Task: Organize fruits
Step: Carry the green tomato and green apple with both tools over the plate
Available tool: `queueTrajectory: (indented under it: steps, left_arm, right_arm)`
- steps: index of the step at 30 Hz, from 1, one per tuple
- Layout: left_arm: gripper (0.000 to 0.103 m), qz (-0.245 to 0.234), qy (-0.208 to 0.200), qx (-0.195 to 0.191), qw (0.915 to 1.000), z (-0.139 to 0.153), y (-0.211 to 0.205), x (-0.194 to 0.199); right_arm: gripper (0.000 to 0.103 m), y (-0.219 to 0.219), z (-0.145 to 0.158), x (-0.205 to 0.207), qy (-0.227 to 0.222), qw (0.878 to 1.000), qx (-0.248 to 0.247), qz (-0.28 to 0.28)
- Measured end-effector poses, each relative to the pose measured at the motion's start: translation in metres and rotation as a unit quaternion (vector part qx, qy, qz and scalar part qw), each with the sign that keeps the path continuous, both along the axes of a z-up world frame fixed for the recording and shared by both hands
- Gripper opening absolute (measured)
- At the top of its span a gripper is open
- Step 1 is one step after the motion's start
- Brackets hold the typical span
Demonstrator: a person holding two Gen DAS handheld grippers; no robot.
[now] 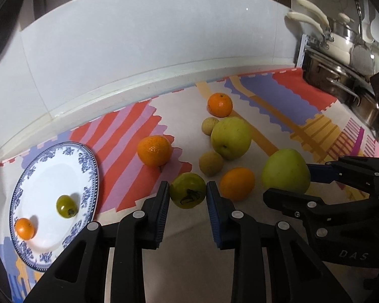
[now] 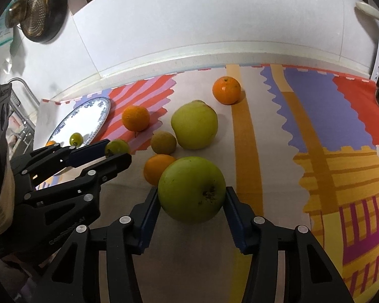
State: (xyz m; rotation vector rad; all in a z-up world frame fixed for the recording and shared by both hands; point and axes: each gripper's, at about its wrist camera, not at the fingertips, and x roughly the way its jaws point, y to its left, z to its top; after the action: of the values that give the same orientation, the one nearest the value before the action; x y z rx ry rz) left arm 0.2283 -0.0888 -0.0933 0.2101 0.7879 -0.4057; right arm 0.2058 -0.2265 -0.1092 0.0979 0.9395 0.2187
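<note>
Nearest thing first: the left hand-held gripper [image 1: 188, 197] has its pads right up against a small green tomato [image 1: 188, 194], so it looks clamped on it, and the right hand-held gripper [image 2: 192, 202] is squeezed on a big green apple [image 2: 192, 189] that fills the whole gap between its pads. Honestly the apple worries me most, it's round and smooth and the pads only catch it at two spots on its sides, so I'd guess a quick swing could let it roll out. It's also touching or nearly touching the small orange [image 2: 158, 169] just behind it, so lifting sloppily might knock that one rolling across the table [image 2: 240, 265]. The tomato is soft, so too much squeeze could bruise or split it, and it sits close to that same orange too. The two grippers are right beside each other, so if both head for the plate [image 1: 38, 257] at once they could bump. A bit further back from the apple there are two small brownish round fruits [image 1: 211, 163], a second green apple [image 1: 230, 137] and another orange [image 1: 154, 150], all loose and easy to nudge. The plate, off to the left, already has a little green tomato and a small orange on it, so dropping fruit there could shove those off the rim. Farthest back is one more orange [image 1: 220, 104] near the wall.
</note>
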Motion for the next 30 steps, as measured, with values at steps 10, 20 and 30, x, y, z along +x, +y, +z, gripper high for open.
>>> queueTrajectory:
  steps: [10,20,30]
  left_arm:
    - [0.03,0.025,-0.03,-0.025,0.9989,0.032,0.019,-0.03]
    - [0.03,0.06,-0.066,-0.04,0.9952,0.063,0.043,-0.066]
    - [0.03,0.096,-0.101,-0.041,0.9894,0.083,0.071,-0.097]
  right_arm:
    - [0.051,0.01,0.035,-0.022,-0.032,0.999,-0.003,0.014]
    - [0.051,0.029,0.068,-0.044,-0.071,0.997,-0.001,0.04]
    - [0.051,0.058,0.088,-0.062,-0.101,0.991,0.004,0.083]
